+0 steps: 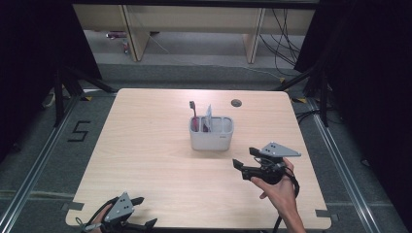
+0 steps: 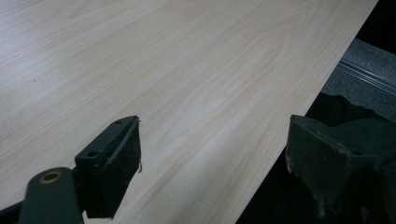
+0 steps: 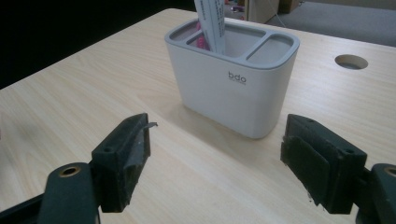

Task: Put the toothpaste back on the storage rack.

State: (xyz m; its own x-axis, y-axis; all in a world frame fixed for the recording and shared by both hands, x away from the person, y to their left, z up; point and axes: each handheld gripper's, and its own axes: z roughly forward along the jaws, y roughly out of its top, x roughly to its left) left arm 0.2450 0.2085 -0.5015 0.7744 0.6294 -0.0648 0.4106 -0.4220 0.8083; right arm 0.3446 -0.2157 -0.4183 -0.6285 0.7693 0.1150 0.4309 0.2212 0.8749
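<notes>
Right claw (image 1: 245, 163) hovers wide and empty just short of the white holder (image 1: 211, 132) mid-counter (image 1: 145, 160) (toothbrush (image 1: 193, 112) and tube (image 1: 208, 116) standing inside), likely lining up a grab; left claw (image 1: 144, 212) waits wide at the near edge.

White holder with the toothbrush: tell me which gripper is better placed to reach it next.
Right, probably. The right gripper hovers just beside the white holder, jaws open and empty, pointing at it in the right gripper view. The left gripper sits at the table's near edge, far from the holder.
</notes>
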